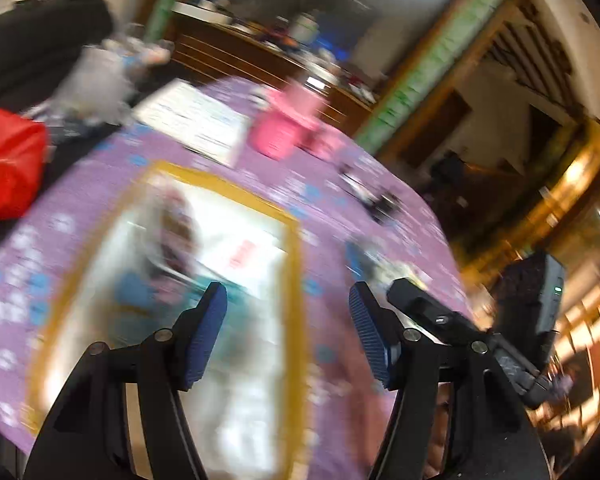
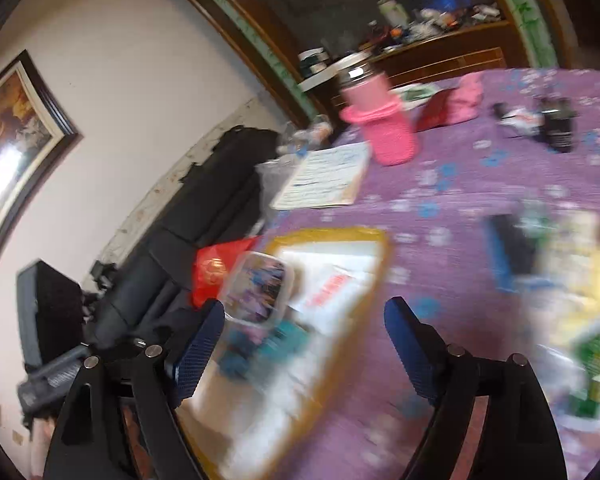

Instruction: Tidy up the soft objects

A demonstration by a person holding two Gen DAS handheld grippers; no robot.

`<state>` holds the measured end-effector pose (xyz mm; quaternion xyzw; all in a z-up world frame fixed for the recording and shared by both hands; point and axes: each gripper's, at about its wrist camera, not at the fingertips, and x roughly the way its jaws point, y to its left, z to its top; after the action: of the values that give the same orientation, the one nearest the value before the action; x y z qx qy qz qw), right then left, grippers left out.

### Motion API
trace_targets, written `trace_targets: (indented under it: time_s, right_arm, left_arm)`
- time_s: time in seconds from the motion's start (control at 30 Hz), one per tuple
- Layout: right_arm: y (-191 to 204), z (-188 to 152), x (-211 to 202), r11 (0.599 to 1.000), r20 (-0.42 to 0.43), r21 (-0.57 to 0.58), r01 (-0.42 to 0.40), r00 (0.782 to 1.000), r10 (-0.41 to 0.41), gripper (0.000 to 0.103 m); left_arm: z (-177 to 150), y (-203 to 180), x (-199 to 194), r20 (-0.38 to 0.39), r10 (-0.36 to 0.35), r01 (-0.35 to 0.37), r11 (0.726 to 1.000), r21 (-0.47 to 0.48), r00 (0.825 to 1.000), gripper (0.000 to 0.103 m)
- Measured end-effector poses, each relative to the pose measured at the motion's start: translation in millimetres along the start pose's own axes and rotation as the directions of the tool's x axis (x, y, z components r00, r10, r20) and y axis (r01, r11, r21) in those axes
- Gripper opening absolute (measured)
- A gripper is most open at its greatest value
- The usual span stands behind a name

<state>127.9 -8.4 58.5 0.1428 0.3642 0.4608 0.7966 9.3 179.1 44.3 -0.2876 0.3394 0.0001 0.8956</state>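
Your left gripper point(image 1: 288, 336) has its blue-padded jaws apart with nothing between them, poised over the near end of the white rectangular tray with the yellow rim point(image 1: 296, 264); your right gripper point(image 2: 304, 344) is likewise spread wide and empty, at the tray's right edge. Both reading as just let go, you seem to be between placements, with soft pieces already lying on the tray: a blurred teal and blue cloth bundle point(image 2: 260, 344) near its front, beside a clear plastic lidded box point(image 2: 260, 288) whose contents I cannot make out. To the right of the tray, on the purple floral tablecloth point(image 2: 480, 184), a smeared yellow and green heap point(image 2: 580, 300) looks like the next candidate, so your right hand needs to swing that way and settle before closing. Beyond the tray lie a white printed sheet point(image 2: 328, 176), a pink knitted bottle sleeve point(image 2: 384, 124) and a small black gadget point(image 2: 556, 124); left of the tray sits a red plastic bag point(image 1: 8, 168). The box crowds the tray's left side.
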Motion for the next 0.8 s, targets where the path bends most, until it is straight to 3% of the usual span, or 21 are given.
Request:
trace_targets:
  time_s: [0.13, 0.23, 0.33, 0.5, 0.57, 0.63, 0.7, 0.8]
  right_arm:
    - [-40, -18, -60, 0.992, 0.017, 0.005, 0.128, 0.992, -0.128, 0.083]
    - [-67, -26, -111, 0.977, 0.051, 0.033, 0.210, 0.976, -0.212, 0.083]
    - [-96, -30, -135, 0.956, 0.077, 0.091, 0.279, 0.955, -0.286, 0.079]
    - [-117, -40, -123, 0.942, 0.048, 0.136, 0.308, 0.947, -0.317, 0.058]
    - [-106, -41, -117, 0.925, 0.064, 0.084, 0.369, 0.925, -0.375, 0.050]
    - [-99, -42, -111, 0.936, 0.056, 0.063, 0.347, 0.935, -0.350, 0.043]
    - [-95, -43, -107, 0.930, 0.045, 0.034, 0.366, 0.929, -0.368, 0.025]
    - [-108, -44, -105, 0.937, 0.044, 0.074, 0.342, 0.937, -0.346, 0.019]
  left_arm:
    - [-19, -44, 19, -0.061, -0.025, 0.029, 0.997, 0.069, 0.998, 0.064]
    - [-29, -66, 35, -0.106, -0.034, 0.045, 0.994, 0.099, 0.994, 0.063]
    - [-37, -84, 52, -0.146, -0.013, 0.032, 0.991, 0.129, 0.989, 0.063]
    - [-45, -101, 74, -0.186, 0.027, 0.004, 0.987, 0.163, 0.982, 0.063]
    - [-44, -109, 86, -0.199, 0.049, -0.011, 0.982, 0.188, 0.979, 0.063]
    - [-42, -115, 97, -0.205, 0.060, -0.018, 0.979, 0.205, 0.977, 0.063]
    - [-38, -123, 113, -0.215, 0.068, -0.021, 0.977, 0.212, 0.974, 0.063]
    - [-35, -137, 136, -0.231, 0.053, -0.005, 0.979, 0.205, 0.971, 0.063]
